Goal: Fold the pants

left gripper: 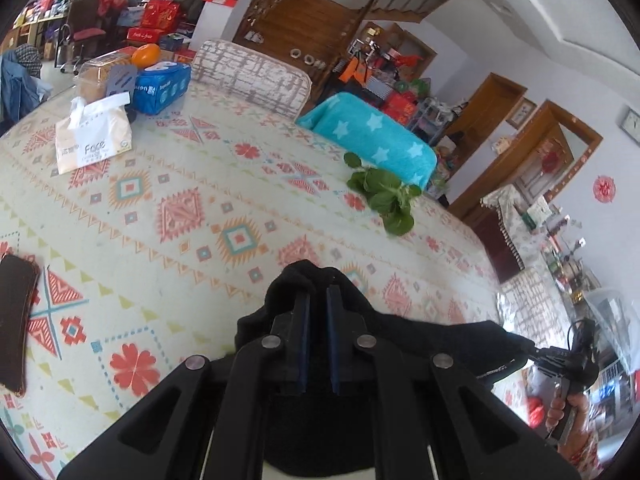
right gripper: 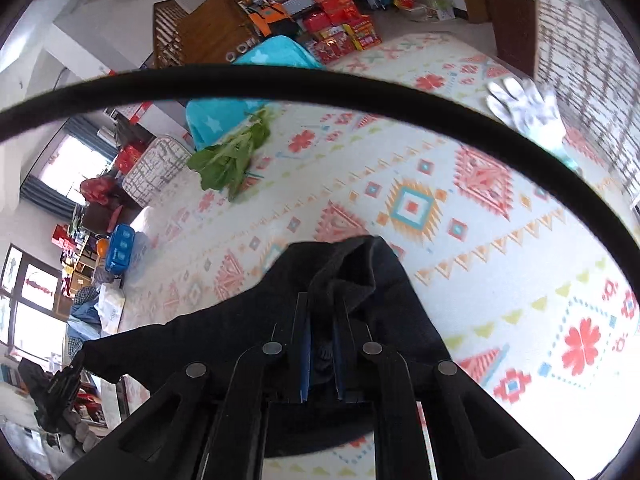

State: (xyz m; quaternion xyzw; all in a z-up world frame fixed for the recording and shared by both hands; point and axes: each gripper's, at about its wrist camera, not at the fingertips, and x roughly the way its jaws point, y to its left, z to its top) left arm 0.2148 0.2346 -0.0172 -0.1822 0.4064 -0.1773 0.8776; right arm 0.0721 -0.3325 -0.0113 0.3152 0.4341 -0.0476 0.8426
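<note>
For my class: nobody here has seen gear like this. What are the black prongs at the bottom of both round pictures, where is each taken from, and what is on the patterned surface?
There is no robot. A person holds a two-finger gripper in each hand, each carrying a wide-angle camera looking along its fingers. One picture comes from the left gripper, the other from the right gripper. Both are shut on the black pants, lifting an edge between them. On the patterned cloth lie leafy greens, a tissue pack and a white glove.
</note>
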